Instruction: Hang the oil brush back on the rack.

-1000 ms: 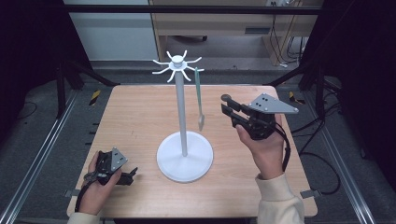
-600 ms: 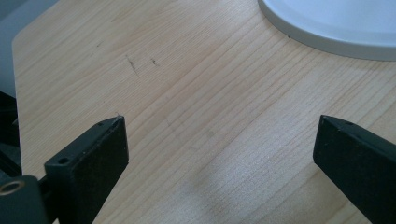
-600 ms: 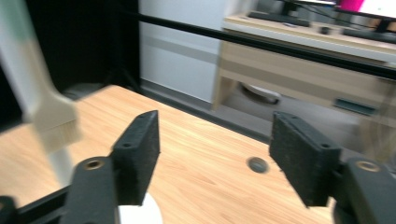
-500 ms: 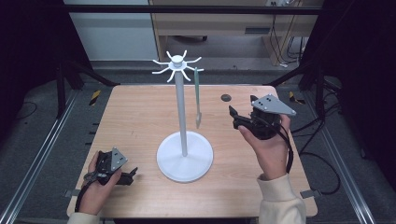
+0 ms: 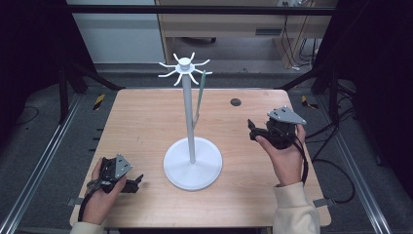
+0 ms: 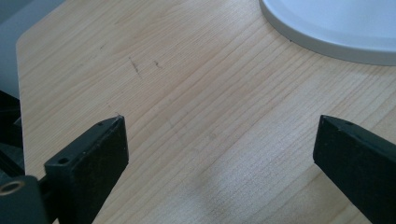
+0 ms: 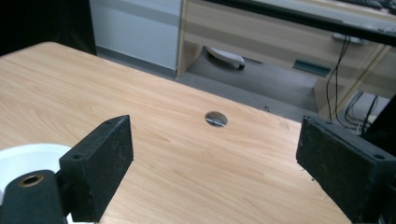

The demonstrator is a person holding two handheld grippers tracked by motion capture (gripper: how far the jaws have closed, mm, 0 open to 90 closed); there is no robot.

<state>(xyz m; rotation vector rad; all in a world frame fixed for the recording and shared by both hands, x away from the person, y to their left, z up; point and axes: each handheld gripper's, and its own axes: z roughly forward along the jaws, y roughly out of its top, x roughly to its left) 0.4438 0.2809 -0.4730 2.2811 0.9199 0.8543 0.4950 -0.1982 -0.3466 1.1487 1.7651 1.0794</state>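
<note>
From the high view, the white stand [image 5: 191,146] sits near the middle of the bench [image 5: 146,122], a bit toward the near edge. It has a round flat base, a thin upright pole, and a ring of little curved hooks at the top. A long pale green thing [image 5: 198,100] hangs from one of the hooks on the far-right side, straight down next to the pole; too thin to tell what it is. The left claw [image 5: 136,181] rests near the near-left corner, pointing at the stand's base, close to it but apart. The right claw [image 5: 251,130] is over the right side of the bench, pointing left toward the pole, well apart from it and holding nothing. There's also a small dark round hole [image 5: 235,102] in the bench near the far edge, right of centre.

Left claw view: here you get the wood grain up close, with a couple of small dark scratches, which the high view doesn't show. The left claw [image 6: 219,154] is spread wide with just bare bench between the jaws. The stand's base [image 6: 336,28] curves into the top right corner, plain white with a greyish rim.

Right claw view: the right claw [image 7: 215,163] has just been opening and stands wide, nothing between the jaws. Past it is the hole [image 7: 216,118] with a metallic look inside, and a sliver of the base [image 7: 28,158] at the lower left. Beyond the far edge there's floor, a cabinet [image 7: 135,28] and some cables [image 7: 341,70].
</note>
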